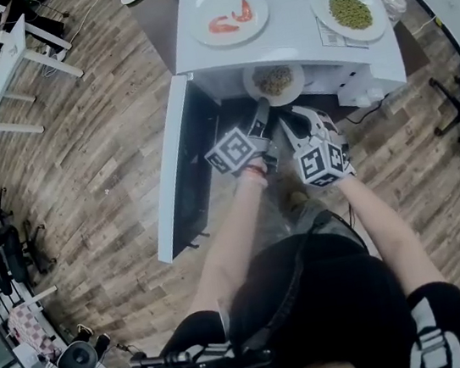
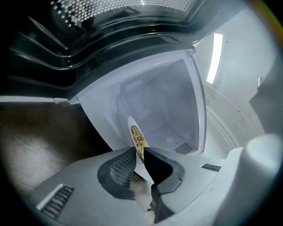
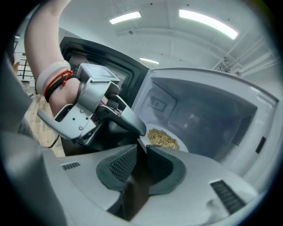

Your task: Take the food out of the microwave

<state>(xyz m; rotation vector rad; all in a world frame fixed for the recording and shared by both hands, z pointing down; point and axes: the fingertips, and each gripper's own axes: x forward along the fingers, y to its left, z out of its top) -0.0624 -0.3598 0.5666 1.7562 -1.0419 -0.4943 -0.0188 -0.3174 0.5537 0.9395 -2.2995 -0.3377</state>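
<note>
Head view: from above the person, looking steeply down on the open microwave (image 1: pixel 285 38), the left gripper (image 1: pixel 262 105) and the right gripper (image 1: pixel 286 116). Each gripper view rides close behind its own jaws, facing into the microwave's cavity; the left is rolled sideways. All three views share the plate of food (image 1: pixel 274 80)

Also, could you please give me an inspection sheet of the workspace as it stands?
Surface: white microwave, door swung open.
Job's things: plate of grain-like food at the cavity mouth.
Clutter: shrimp plate and green-food plate on the microwave's top.
Grippers: left hand-held gripper shut on the plate's rim; right hand-held gripper jaws together, empty, close by.
Cables: dark cable beside the microwave.
Surroundings: wood floor, white table.
</note>
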